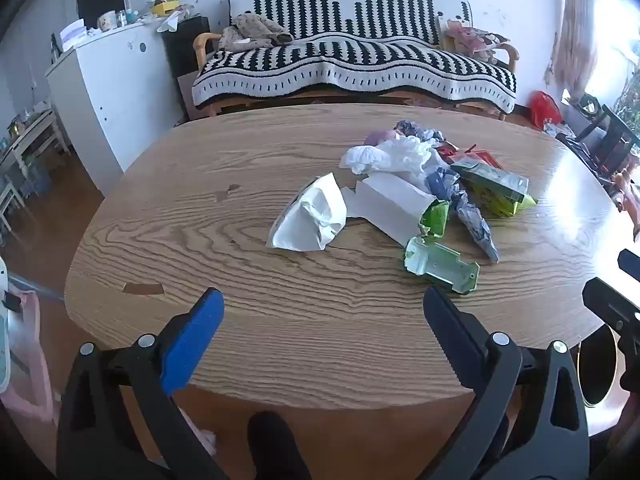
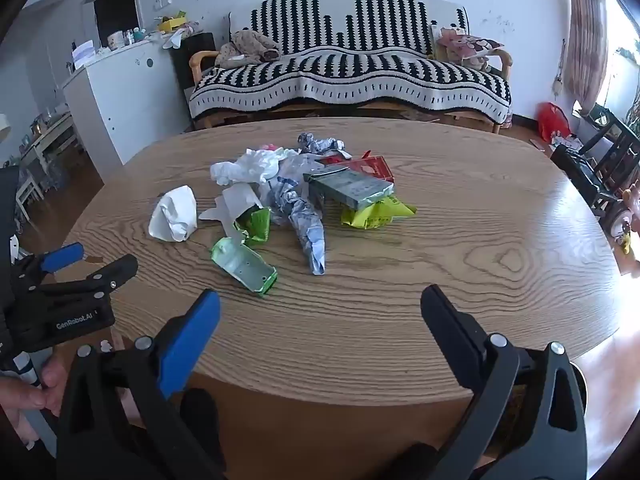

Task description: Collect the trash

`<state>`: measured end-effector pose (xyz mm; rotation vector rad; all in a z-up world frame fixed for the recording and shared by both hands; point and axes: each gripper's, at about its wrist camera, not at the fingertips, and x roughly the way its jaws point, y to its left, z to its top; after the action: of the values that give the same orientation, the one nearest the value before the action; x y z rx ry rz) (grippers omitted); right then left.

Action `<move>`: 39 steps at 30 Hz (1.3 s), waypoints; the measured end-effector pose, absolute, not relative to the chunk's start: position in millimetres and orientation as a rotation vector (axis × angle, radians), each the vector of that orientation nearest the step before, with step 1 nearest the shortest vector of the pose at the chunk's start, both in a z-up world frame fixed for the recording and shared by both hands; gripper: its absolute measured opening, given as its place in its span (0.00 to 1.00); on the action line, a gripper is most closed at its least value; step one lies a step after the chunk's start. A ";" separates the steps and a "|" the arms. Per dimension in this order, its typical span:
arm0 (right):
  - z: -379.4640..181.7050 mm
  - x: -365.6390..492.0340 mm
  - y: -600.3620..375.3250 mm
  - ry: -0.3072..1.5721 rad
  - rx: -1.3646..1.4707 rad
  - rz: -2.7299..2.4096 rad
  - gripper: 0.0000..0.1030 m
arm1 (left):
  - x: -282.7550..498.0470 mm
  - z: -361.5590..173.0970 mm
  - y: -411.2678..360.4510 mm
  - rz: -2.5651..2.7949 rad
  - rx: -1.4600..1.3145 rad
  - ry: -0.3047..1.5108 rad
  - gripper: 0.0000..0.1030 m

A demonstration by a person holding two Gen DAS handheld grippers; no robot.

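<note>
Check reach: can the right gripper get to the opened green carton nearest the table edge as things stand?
Probably yes. The right gripper is open and empty, and the green carton lies ahead and slightly left, with only bare table between. The left gripper sits off to the side, not in the path.

Both cameras sit low at the near edge of the table [image 1: 168, 208], facing the sofa [image 2: 348, 68]. Left camera sits further left. Both see the trash pile [image 1: 420, 184].

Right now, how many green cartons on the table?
2. Flattened carton at the pile's near edge, closest to the grippers; torn carton just behind it against the white paper. More may hide under the pile.
</note>
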<state>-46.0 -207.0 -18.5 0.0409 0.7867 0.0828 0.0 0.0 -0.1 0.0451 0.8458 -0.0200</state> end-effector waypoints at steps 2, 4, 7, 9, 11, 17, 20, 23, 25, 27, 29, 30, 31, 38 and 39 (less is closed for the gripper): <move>-19.0 -46.0 -206.0 0.789 0.039 0.089 0.94 | 0.3 -0.3 -0.2 -0.018 0.050 0.851 0.94; -19.1 -46.1 -203.9 0.788 0.035 0.085 0.94 | 0.8 -0.5 0.5 -0.016 0.057 0.854 0.94; -19.0 -46.0 -206.6 0.786 0.048 0.094 0.94 | 2.6 -1.5 1.5 -0.011 0.057 0.860 0.94; -16.6 -47.0 -208.4 0.779 0.043 0.095 0.94 | 3.4 -0.5 1.1 -0.007 0.057 0.861 0.94; -16.9 -48.1 -205.6 0.773 0.039 0.094 0.94 | 2.5 -1.8 -0.4 -0.004 0.057 0.859 0.94; -15.6 -48.6 -208.8 0.771 0.055 0.101 0.94 | 0.0 -1.1 -2.3 0.003 0.075 0.850 0.94; -14.6 -48.8 -208.9 0.769 0.054 0.101 0.94 | 0.1 -1.1 -2.6 0.000 0.075 0.851 0.94; -14.4 -49.0 -209.0 0.769 0.055 0.103 0.94 | -0.5 -0.7 -2.2 0.001 0.076 0.849 0.94; -14.4 -48.9 -208.8 0.769 0.056 0.103 0.94 | 0.0 -0.9 -2.0 0.004 0.075 0.851 0.94; -13.8 -49.6 -207.9 0.765 0.053 0.105 0.94 | -0.3 -0.6 -1.1 0.005 0.070 0.852 0.94; -13.4 -49.8 -207.8 0.764 0.053 0.106 0.94 | -0.5 -0.7 -0.7 0.004 0.071 0.851 0.94; -13.7 -50.0 -207.9 0.764 0.052 0.107 0.94 | -0.4 -0.6 -0.4 0.005 0.071 0.852 0.94; -13.4 -50.3 -207.6 0.763 0.052 0.108 0.94 | -0.5 -0.7 0.1 0.005 0.070 0.854 0.94; -13.0 -51.0 -207.6 0.762 0.054 0.109 0.94 | 0.7 -1.4 1.5 -0.002 0.060 0.862 0.94; -13.2 -50.6 -208.0 0.762 0.054 0.110 0.94 | 0.9 -1.7 1.1 -0.001 0.061 0.862 0.94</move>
<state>-50.6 -208.0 -13.2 0.0535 0.7624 0.1105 0.9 1.1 -1.7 0.0614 0.8620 -0.0005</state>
